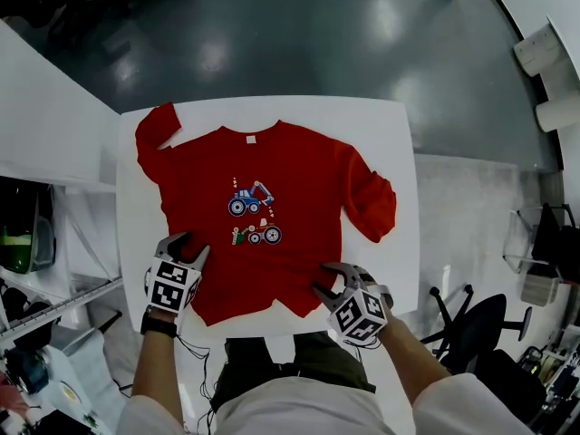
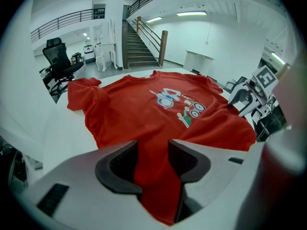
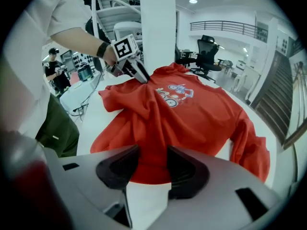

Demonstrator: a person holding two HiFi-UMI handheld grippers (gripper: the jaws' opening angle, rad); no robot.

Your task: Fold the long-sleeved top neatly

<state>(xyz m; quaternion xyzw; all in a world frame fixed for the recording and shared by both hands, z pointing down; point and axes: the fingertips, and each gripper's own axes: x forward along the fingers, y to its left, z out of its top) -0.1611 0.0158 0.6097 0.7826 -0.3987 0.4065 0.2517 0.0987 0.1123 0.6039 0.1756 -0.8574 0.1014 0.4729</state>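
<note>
A red long-sleeved top (image 1: 272,198) with a tractor print lies face up on the white table (image 1: 399,134), collar at the far side. Both sleeves are bent inward at the sides. My left gripper (image 1: 185,246) is at the hem's near-left corner. In the left gripper view the red cloth (image 2: 158,114) fills the gap of that gripper (image 2: 152,152), which is shut on it. My right gripper (image 1: 333,279) is at the near-right part of the hem. There a raised ridge of the top (image 3: 192,109) runs into the right gripper (image 3: 152,159), shut on the cloth.
The table's near edge is just behind both grippers, against the person's body. A shelf unit (image 1: 36,243) stands to the left and an office chair (image 1: 476,329) to the right. Paper rolls (image 1: 544,53) sit on a counter far right. A person (image 3: 53,67) stands in the background.
</note>
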